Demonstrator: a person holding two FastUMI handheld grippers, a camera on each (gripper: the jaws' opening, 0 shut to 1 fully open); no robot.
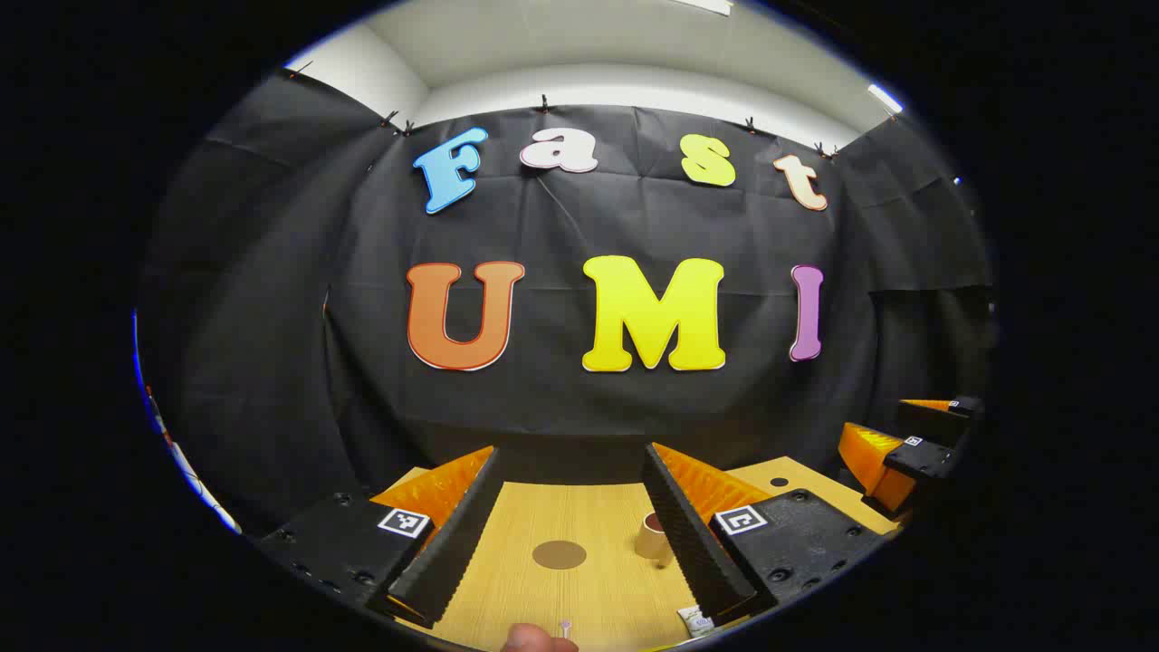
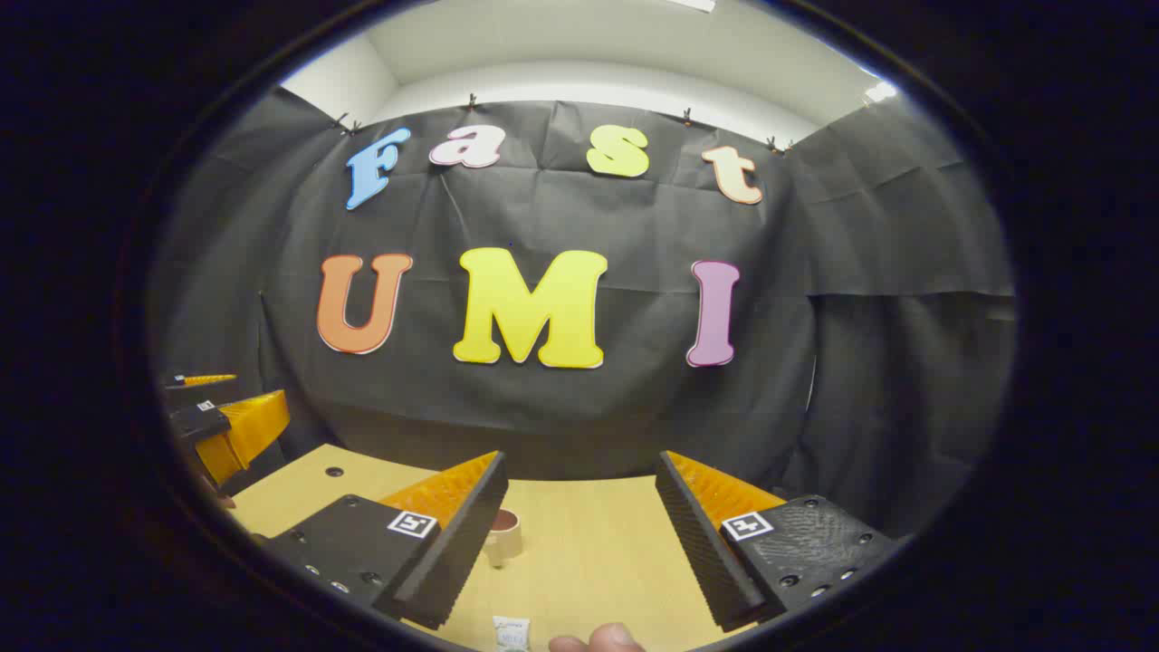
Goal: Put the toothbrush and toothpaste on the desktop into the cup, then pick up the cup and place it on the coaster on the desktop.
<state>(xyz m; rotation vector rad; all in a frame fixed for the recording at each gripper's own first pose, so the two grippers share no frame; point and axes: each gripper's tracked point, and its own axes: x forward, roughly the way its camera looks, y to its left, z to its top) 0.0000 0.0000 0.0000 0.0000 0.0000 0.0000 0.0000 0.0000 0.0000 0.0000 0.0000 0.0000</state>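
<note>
Both tools, left and right, gaping, empty. Cup upright on tabletop: likely light, rigid; grip across wall.

Left tool with black screwed blocks, ribbed wedge fingers, square coded markers, right tool alike

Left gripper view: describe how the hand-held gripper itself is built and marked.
The left hand-held gripper has two long wedge-shaped fingers with ribbed inner faces. Each sits on a black block with screw holes, topped by a small square black-and-white marker. The right hand-held gripper, farther off, looks built alike.
</note>
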